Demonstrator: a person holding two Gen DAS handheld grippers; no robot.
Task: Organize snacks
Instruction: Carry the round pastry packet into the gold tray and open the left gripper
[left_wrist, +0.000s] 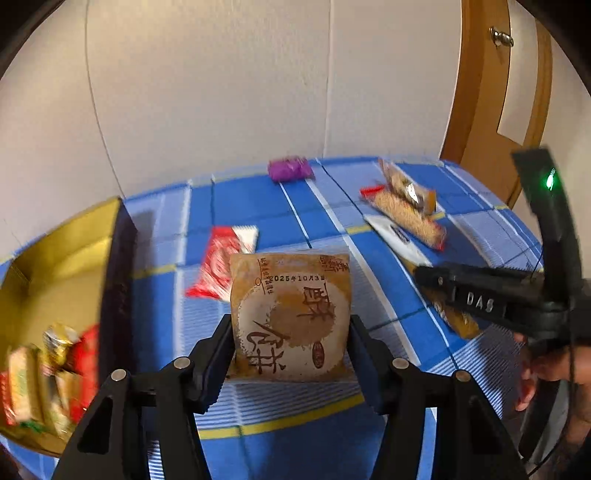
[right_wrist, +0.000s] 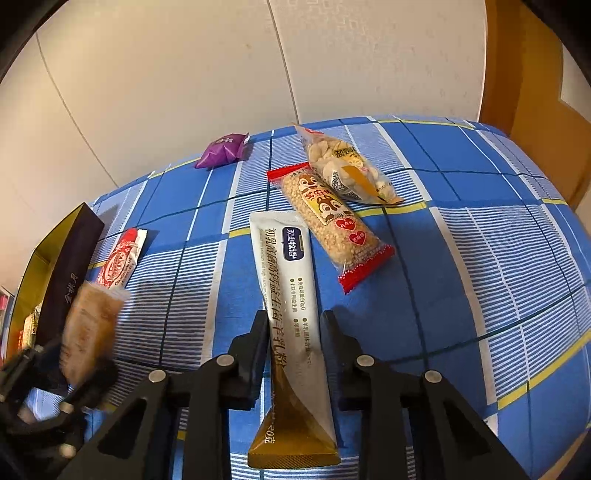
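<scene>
My left gripper (left_wrist: 290, 325) is shut on a brown square pastry packet (left_wrist: 290, 317) and holds it above the table; the packet also shows blurred in the right wrist view (right_wrist: 90, 328). A gold-lined dark box (left_wrist: 55, 273) with several snacks inside stands to its left. My right gripper (right_wrist: 294, 325) is around a white and gold powder stick (right_wrist: 286, 295) that lies on the blue checked cloth (right_wrist: 480, 258); the fingers (right_wrist: 258, 339) stand a little apart from its sides. The right gripper shows in the left wrist view (left_wrist: 424, 275).
On the cloth lie a red and white candy packet (right_wrist: 120, 264), a purple packet (right_wrist: 223, 149), a red-ended grain bar (right_wrist: 332, 225) and a bag of nuts (right_wrist: 347, 170). A wall stands behind the table and a wooden door (left_wrist: 495, 92) at the right.
</scene>
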